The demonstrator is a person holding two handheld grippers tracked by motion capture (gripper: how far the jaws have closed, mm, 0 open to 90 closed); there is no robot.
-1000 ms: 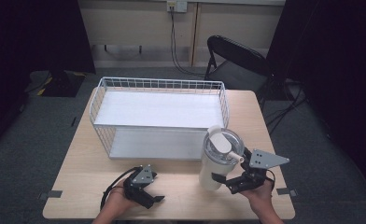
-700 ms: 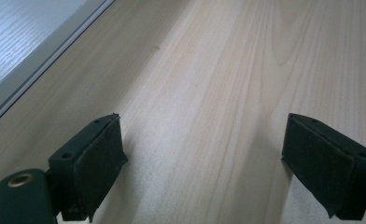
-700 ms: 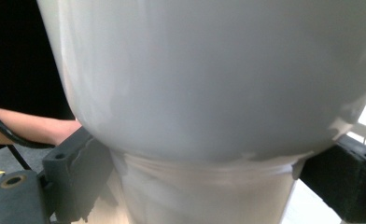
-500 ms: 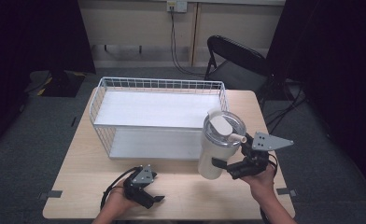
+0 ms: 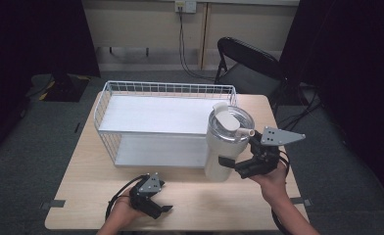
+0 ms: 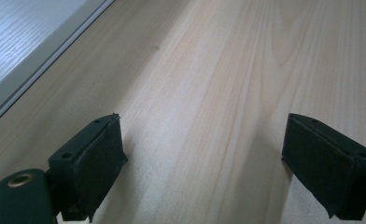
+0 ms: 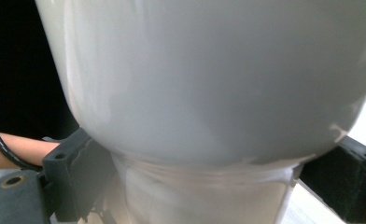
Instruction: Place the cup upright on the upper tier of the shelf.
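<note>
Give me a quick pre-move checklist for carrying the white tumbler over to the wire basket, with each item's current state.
1. Grasp: the right gripper has its fingers on both sides of the white tumbler's narrow lower part: ok.
2. Tumbler upright: it stands close to vertical in the high view: ok.
3. Lid seated: appears in place; whether it is locked, cannot tell.
4. Tumbler clear of the table: cannot tell.
5. Landing spot: the wire basket's white shelf has bare room: ok.
6. Left gripper out of the path: open, low at the near table edge: ok.
</note>
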